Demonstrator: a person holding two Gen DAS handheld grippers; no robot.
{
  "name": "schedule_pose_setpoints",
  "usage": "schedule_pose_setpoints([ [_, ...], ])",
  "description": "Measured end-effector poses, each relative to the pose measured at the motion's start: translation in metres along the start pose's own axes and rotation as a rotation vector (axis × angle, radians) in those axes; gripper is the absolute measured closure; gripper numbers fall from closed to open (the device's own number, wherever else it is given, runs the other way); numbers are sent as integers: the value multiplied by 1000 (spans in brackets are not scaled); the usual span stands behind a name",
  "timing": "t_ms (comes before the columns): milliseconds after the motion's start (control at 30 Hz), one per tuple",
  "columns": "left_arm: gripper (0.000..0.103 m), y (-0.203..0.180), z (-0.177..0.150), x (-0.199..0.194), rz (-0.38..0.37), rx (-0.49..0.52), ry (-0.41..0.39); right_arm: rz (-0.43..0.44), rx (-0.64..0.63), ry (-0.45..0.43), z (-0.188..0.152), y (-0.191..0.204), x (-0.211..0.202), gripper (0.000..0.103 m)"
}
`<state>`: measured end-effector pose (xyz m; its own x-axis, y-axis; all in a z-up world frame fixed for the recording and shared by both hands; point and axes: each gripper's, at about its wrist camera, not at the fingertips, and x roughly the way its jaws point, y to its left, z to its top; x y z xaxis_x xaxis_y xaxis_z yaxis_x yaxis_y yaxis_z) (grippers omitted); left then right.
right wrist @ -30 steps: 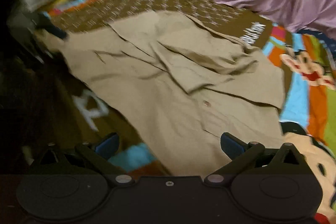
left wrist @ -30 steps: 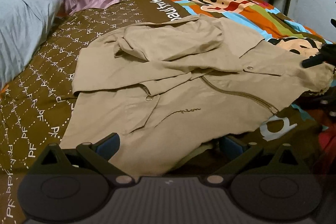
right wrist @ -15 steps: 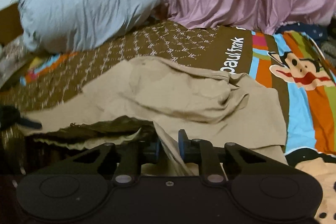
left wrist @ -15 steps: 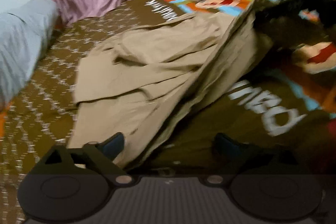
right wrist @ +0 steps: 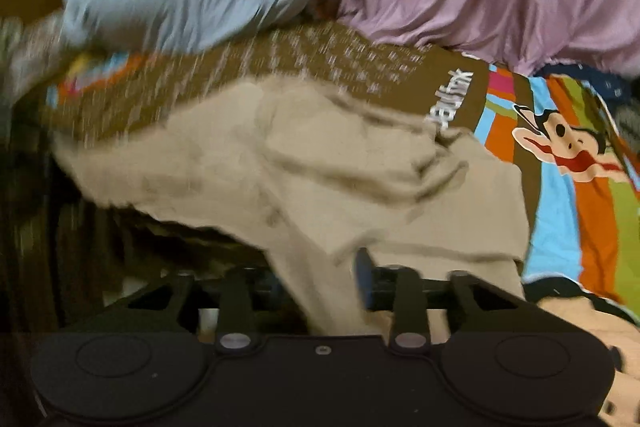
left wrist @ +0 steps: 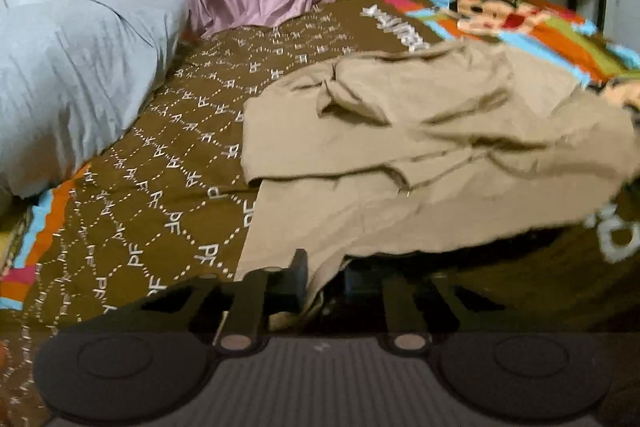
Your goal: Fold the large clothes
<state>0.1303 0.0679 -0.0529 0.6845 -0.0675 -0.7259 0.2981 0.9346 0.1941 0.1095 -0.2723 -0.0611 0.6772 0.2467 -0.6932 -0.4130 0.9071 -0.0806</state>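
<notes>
Near hem of the tan jacket (left wrist: pixel 400 163) now lifted off the bed, was flat a second ago. Left gripper (left wrist: pixel 324 279) has just closed, pinching the hem; right gripper (right wrist: pixel 320 287) just eased wider, cloth bunched between its fingers. Matte creased cotton on patterned brown bedspread (left wrist: pixel 160 163), beside a rumpled grey pillow (left wrist: pixel 72 79).

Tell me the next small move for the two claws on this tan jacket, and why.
Probably lift the hem and carry it toward the collar end. The left claw has just been closing and the right claw has just been opening a little, each with the near edge of the tan jacket between its fingers, while the rest lies flat on the bedspread.
</notes>
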Motion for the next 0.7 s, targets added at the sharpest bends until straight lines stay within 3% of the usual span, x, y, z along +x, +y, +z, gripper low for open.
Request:
schedule_pose_setpoints([
  [67,94,3,6,-2,4,-19,-28,-18,-82,50,-22,9,-5,50],
  [167,96,6,12,-6,7,-67,-57,-104,-178,112,-52,18,-12,47],
  [300,97,10,13,-10,-2,-126,-74,-201,-192,113,-73,12,-20,50],
  [333,98,9,11,-13,-5,-127,-86,-220,-200,108,-76,11,-22,55],
  [367,98,8,9,-17,-4,-125,-100,-218,-198,100,-76,8,-24,74],
  [433,99,6,6,-27,0,-126,-123,-205,-170,77,-73,4,-31,95],
  [567,100,8,3,-54,-1,-184,-166,-239,-134,-26,-60,1,-56,99],
  [700,100,11,9,-91,-12,-173,-229,-274,-95,-130,-43,0,-93,100],
])
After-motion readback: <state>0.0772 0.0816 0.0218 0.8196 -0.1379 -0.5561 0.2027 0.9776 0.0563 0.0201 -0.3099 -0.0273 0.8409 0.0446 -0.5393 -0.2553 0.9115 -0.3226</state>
